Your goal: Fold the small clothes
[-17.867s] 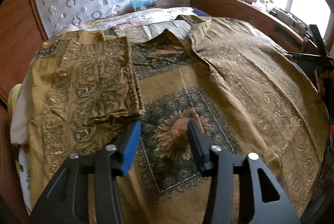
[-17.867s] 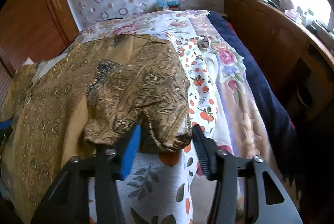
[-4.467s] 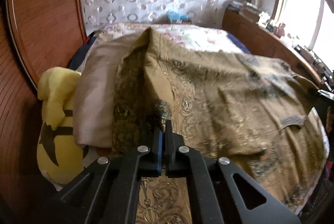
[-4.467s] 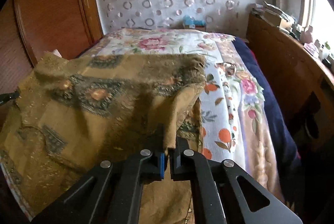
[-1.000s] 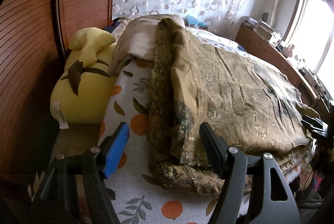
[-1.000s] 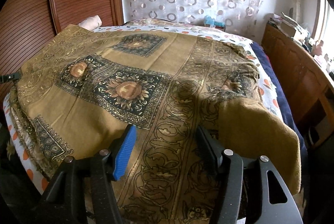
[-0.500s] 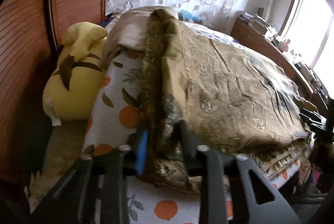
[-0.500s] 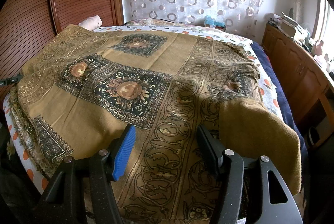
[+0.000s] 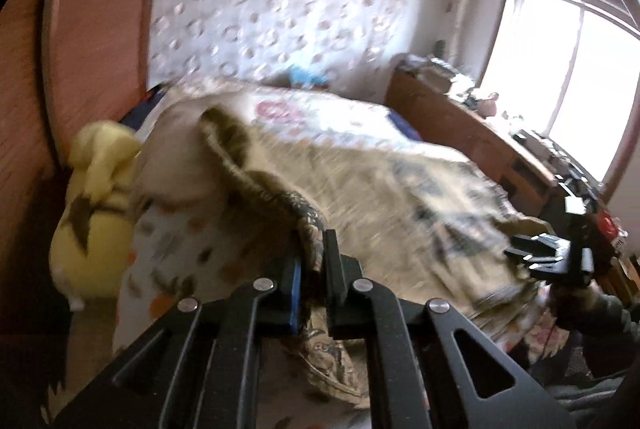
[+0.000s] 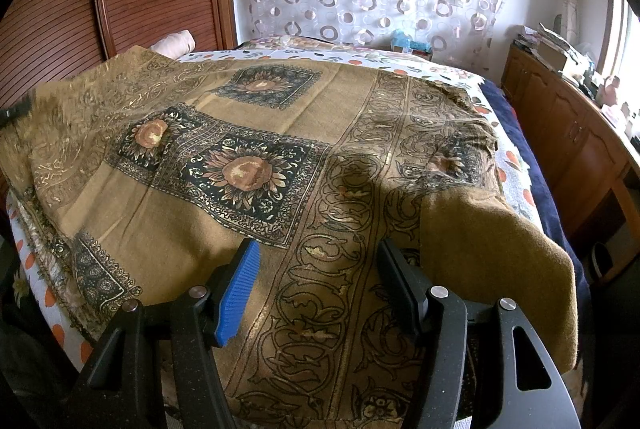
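**Left gripper pinching the garment's edge, right gripper spread wide above it**

Seen first at far left of the left wrist view: a yellow plush toy (image 9: 94, 205) wedged between the wooden headboard (image 9: 24, 117) and the bed's orange-dotted sheet (image 9: 176, 249). Just right of it, a pale pillow (image 9: 176, 157), touching the raised ridge of the brown patterned garment (image 10: 248, 165). Left gripper (image 9: 314, 269) closed tight on that garment's near edge, cloth bunched between the jaws and lifted off the sheet; view blurred, so finer folds hard to make out. Further right, garment spread across the bed toward the right gripper, visible at far right of that view (image 9: 548, 261).

In the right wrist view, left to right: the garment's left edge lying along the bed's side, a strip of dotted sheet showing beneath; sunflower squares across the middle; scrollwork band running toward the camera between the jaws. Right gripper (image 10: 316, 285) held wide apart, gripping nothing, poised just over the near hem. To the right, a plain brown corner (image 10: 500, 269) folded over and hanging past the mattress edge. Beyond it, a dark blue blanket (image 10: 532, 165) along the bed's right side, then a narrow gap before the wooden cabinet (image 10: 572, 141) under the window. No containers holding the garment in either view.
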Motion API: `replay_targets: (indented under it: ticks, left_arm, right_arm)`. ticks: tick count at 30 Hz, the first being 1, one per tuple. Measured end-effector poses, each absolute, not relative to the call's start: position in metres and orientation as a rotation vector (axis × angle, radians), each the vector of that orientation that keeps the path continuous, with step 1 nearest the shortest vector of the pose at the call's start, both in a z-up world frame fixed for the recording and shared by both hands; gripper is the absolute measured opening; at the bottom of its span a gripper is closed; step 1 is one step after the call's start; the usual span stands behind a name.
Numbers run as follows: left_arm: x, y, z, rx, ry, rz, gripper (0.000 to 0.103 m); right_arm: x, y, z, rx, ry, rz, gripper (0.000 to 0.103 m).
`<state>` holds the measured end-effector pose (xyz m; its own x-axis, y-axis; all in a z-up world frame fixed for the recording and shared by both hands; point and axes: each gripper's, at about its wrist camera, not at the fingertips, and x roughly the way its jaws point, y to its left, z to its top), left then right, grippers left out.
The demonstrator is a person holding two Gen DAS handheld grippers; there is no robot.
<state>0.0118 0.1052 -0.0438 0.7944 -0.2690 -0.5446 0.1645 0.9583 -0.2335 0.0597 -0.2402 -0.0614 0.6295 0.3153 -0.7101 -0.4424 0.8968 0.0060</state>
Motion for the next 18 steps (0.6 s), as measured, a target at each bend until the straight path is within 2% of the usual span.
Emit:
replay_targets:
  ticks: [18]
  left_arm:
    - [0.047, 0.002, -0.014, -0.087, 0.545, -0.495, 0.009]
  right_arm:
    - [0.059, -0.246, -0.059, -0.157, 0.777, 0.429, 0.063]
